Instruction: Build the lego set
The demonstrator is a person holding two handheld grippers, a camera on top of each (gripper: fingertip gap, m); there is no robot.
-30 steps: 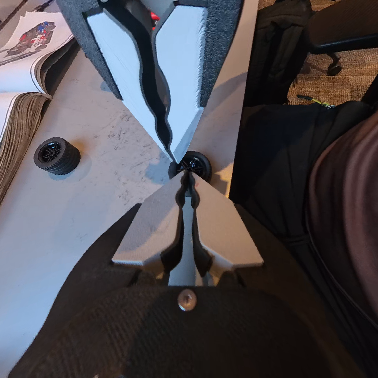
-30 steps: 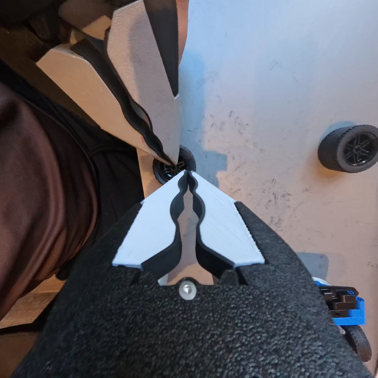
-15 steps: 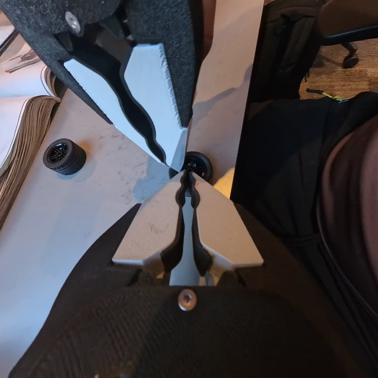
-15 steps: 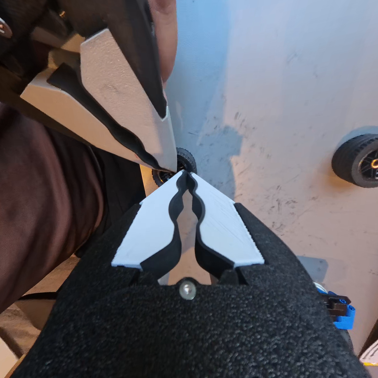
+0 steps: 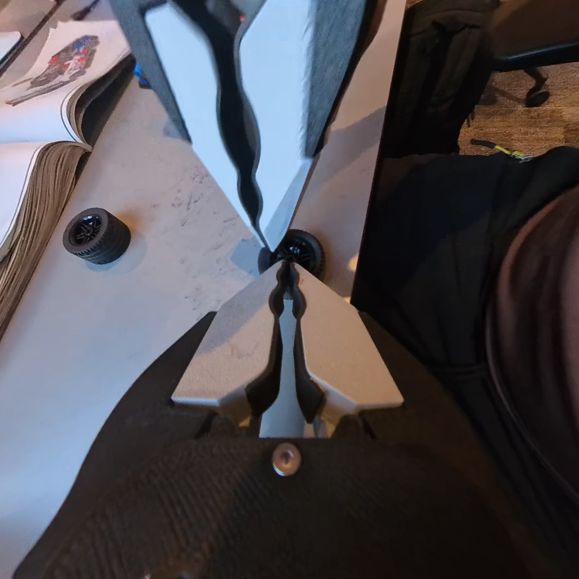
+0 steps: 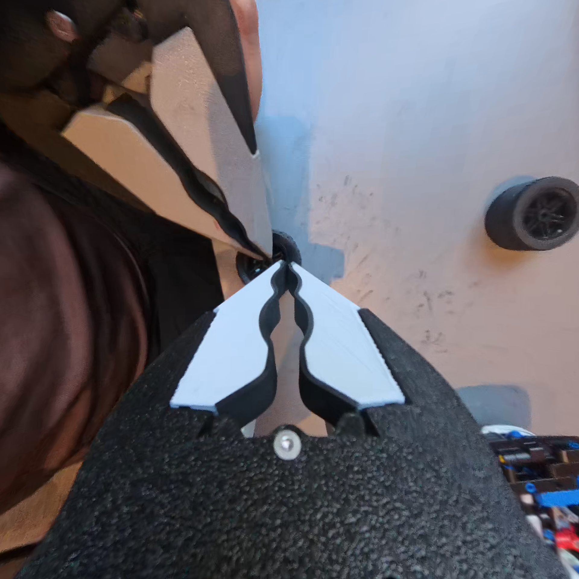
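Left gripper (image 5: pixel 286 264) is pinched almost fully together, fingertips nearly touching, and it looks like it's nipping the hub of a small black wheel (image 5: pixel 300 250) sitting right at the near edge of the table (image 5: pixel 94 329). Can't say for sure how firm that hold is, the tips cover the contact spot. Right gripper (image 6: pixel 286 264) is closed down just as tight, and its tips meet the same wheel (image 6: pixel 283 247) from the opposite side; whether it actually has anything clamped I can't tell.

In the left wrist view the right gripper (image 5: pixel 266 244) comes down from 12 o'clock, tip to tip with the left one over the wheel.

A second black wheel (image 5: pixel 97 239) lies on its side at about 9 o'clock in the left view, well apart from the first, and shows at 3 o'clock in the right view (image 6: pixel 535 214). An open instruction booklet (image 5: pixel 34 103) sits at 10 o'clock. The partly built blue and black lego model (image 6: pixel 542 488) pokes in at 4 o'clock of the right view.
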